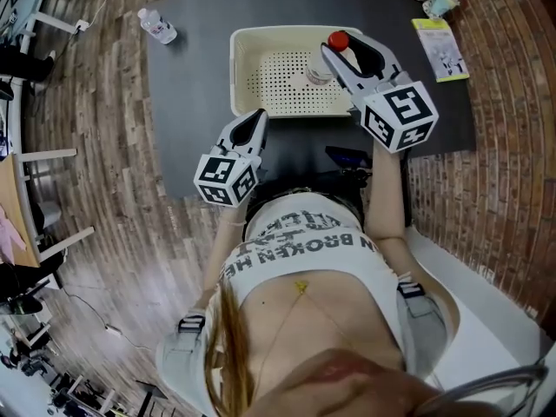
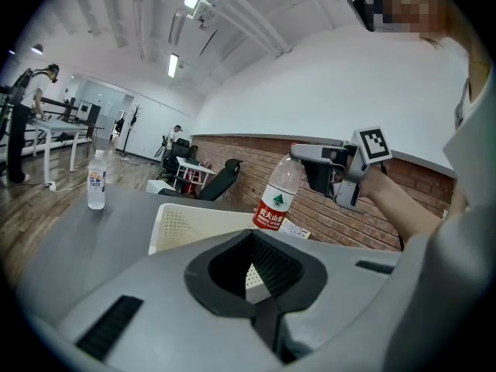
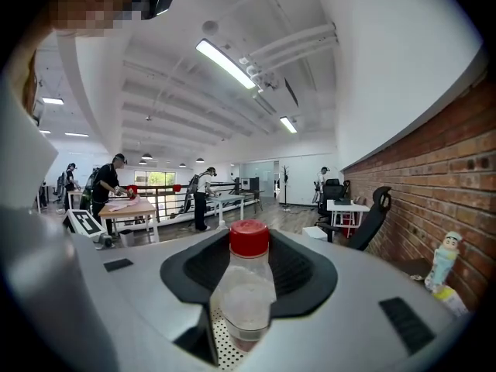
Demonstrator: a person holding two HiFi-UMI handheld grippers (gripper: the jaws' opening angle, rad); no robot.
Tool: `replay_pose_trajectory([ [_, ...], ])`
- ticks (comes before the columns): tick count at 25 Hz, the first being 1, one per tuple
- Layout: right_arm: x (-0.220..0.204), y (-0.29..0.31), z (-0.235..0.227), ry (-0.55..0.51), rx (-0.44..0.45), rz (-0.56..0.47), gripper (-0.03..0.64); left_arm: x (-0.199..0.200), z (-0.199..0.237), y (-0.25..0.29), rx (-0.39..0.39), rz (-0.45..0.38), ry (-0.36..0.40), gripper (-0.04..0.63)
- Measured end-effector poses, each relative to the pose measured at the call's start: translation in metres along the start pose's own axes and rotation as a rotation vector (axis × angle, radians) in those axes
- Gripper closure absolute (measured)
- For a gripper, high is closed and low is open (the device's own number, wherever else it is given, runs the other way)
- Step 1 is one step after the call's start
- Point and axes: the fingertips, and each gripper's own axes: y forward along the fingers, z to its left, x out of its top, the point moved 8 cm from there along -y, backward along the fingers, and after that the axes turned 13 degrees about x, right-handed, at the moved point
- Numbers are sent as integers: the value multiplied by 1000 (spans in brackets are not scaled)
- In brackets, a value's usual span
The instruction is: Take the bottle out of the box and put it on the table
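Note:
A clear water bottle with a red cap [image 1: 338, 41] and a red label [image 2: 277, 198] hangs tilted over the cream perforated box [image 1: 241, 68], clear of its floor. My right gripper [image 1: 334, 57] is shut on the bottle's neck and shoulder; in the right gripper view the bottle [image 3: 246, 285] stands upright between the black pads. The left gripper [image 1: 258, 115] hovers at the box's near left corner, jaws together with nothing in them. From the left gripper view [image 2: 252, 239] I look across the box [image 2: 177, 222] at the right gripper [image 2: 329, 170].
A second small bottle [image 1: 158, 26] stands on the dark grey table [image 1: 195, 102] at the far left, also visible as the bottle [image 2: 95, 180]. A leaflet [image 1: 441, 49] and a small figurine [image 1: 444, 0] lie at the far right. A black object [image 1: 349, 158] sits at the table's near edge.

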Motion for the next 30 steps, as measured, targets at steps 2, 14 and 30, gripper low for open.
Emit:
replay_pose_trajectory([
  [2, -1, -10, -11, 6, -3, 3, 465, 1, -10, 6, 10, 3, -6, 591],
  [14, -6, -72, -73, 7, -47, 4, 465, 0, -65, 43, 33, 22, -17, 591],
  [30, -20, -150, -133, 16, -138, -16, 465, -7, -112, 72, 56, 27, -26, 591],
])
